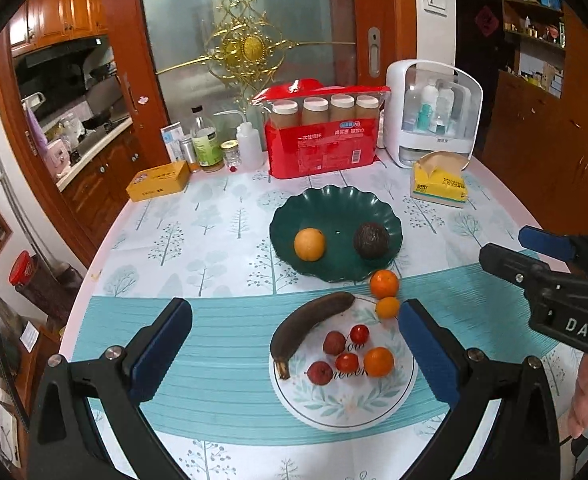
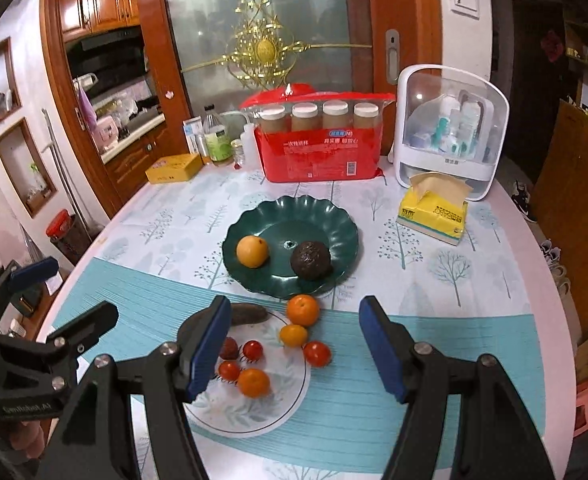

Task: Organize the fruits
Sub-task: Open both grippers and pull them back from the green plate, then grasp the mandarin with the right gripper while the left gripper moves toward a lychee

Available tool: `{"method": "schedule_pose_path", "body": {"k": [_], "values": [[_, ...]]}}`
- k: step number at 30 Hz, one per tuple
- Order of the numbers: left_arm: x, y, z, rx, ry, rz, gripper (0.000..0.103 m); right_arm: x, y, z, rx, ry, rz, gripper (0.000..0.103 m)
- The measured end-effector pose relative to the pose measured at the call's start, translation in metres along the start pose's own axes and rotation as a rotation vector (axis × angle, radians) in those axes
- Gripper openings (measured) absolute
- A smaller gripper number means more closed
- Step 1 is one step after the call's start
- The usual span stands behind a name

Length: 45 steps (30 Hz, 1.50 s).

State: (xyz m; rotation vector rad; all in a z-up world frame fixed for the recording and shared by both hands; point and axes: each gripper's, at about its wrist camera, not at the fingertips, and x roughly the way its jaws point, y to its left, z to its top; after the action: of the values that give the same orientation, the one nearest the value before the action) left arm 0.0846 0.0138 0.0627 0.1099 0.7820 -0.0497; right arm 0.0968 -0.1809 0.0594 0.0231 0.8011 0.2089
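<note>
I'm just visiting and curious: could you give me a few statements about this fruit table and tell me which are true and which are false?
1. The green plate holds two fruits. True: a yellow-orange fruit and a dark avocado.
2. The left claw is holding the banana. False: it is open and empty; the banana lies on the white floral plate.
3. The right claw is open. True.
4. The green plate is empty. False, as in 1.
5. A yellow tissue box stands beyond the green plate, to its right. True.
</note>
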Motion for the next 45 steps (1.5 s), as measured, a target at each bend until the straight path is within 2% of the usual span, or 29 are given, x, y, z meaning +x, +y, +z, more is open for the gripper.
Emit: {"method": "schedule_pose_path", "body": {"k": [7, 16, 20, 24, 29, 32, 36, 41, 45], "values": [[-0.003, -0.001, -0.033, -0.028, -0.013, 0.006, 0.102, -0.014, 0.007, -0.033, 0.001, -0.027, 0.029, 0.067], [0.036, 0.002, -0.076, -0.064, 0.065, -0.030, 0.102, -0.003, 0.013, -0.074, -0.027, -0.030, 0.016, 0.067], [0.056, 0.009, -0.096, -0.085, 0.108, -0.056, 0.102, 0.019, 0.008, -0.091, -0.002, 0.012, 0.014, 0.067], [0.072, 0.014, -0.114, -0.083, 0.128, -0.058, 0.102, 0.047, 0.002, -0.110, 0.026, 0.093, 0.048, 0.067], [0.090, 0.019, -0.127, -0.079, 0.150, -0.065, 0.099, 0.072, 0.006, -0.126, 0.006, 0.148, 0.077, 0.067], [0.102, 0.022, -0.129, -0.095, 0.172, -0.076, 0.092, 0.084, 0.014, -0.132, -0.021, 0.171, 0.084, 0.067], [0.116, 0.020, -0.129, -0.104, 0.205, -0.121, 0.075, 0.099, 0.020, -0.132, -0.041, 0.178, 0.086, 0.064], [0.128, 0.011, -0.125, -0.090, 0.212, -0.145, 0.063, 0.121, 0.025, -0.127, -0.061, 0.197, 0.092, 0.056], [0.140, 0.008, -0.120, -0.088, 0.221, -0.159, 0.052, 0.138, 0.030, -0.125, -0.080, 0.225, 0.097, 0.056]]}}
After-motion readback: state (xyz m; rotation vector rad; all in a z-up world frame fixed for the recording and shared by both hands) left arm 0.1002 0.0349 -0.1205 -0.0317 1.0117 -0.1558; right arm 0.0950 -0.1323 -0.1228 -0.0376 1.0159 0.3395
